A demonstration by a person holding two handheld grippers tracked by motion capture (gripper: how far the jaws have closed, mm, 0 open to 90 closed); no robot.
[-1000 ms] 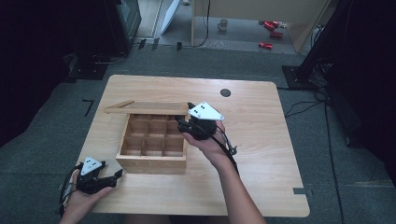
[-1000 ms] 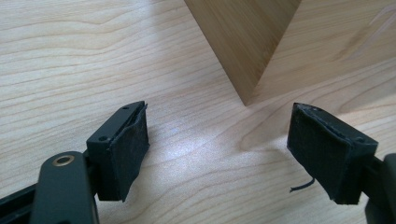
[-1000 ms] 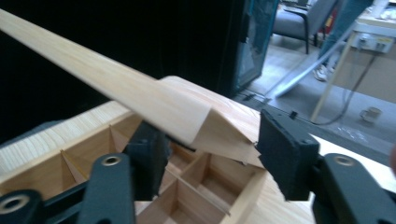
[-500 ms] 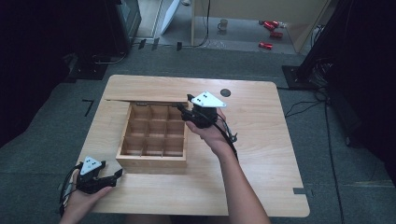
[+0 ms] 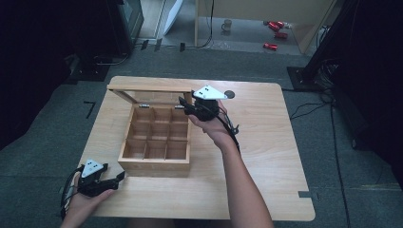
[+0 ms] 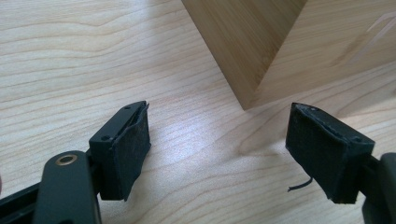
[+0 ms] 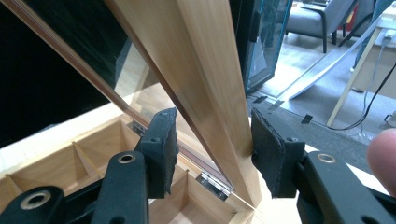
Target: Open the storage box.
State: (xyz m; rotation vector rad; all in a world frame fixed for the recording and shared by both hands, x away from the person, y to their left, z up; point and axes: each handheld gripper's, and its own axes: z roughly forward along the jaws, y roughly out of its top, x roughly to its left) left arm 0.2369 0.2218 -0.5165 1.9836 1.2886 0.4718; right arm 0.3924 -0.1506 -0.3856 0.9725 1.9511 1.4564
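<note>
A wooden box [image 5: 154, 164] with several empty compartments stands on the table, its glass-paned lid [image 5: 142, 88] tilted up at the far side. My right gripper [image 5: 184, 104] is at the lid's right end. In the right gripper view the lid's wooden frame [image 7: 201, 70] runs between the two pads [image 7: 163, 149]; the jaws have just been closing and now grip it. A hinge [image 7: 210, 182] and the compartments [image 7: 70, 154] lie below. My left gripper [image 5: 118, 177] rests on the table by the box's near left corner [image 6: 243, 42], open and holding nothing.
The wooden table [image 5: 266, 156] has a round black grommet [image 5: 229, 94] just behind the right hand. On the floor beyond lie a mug [image 5: 227, 23] and red items [image 5: 273, 46]. A chair [image 7: 322, 23] stands far off.
The lid has swung up and back from low over the box to a raised tilt at the far edge. My right gripper moved away from me with it. The left hand stayed put.
</note>
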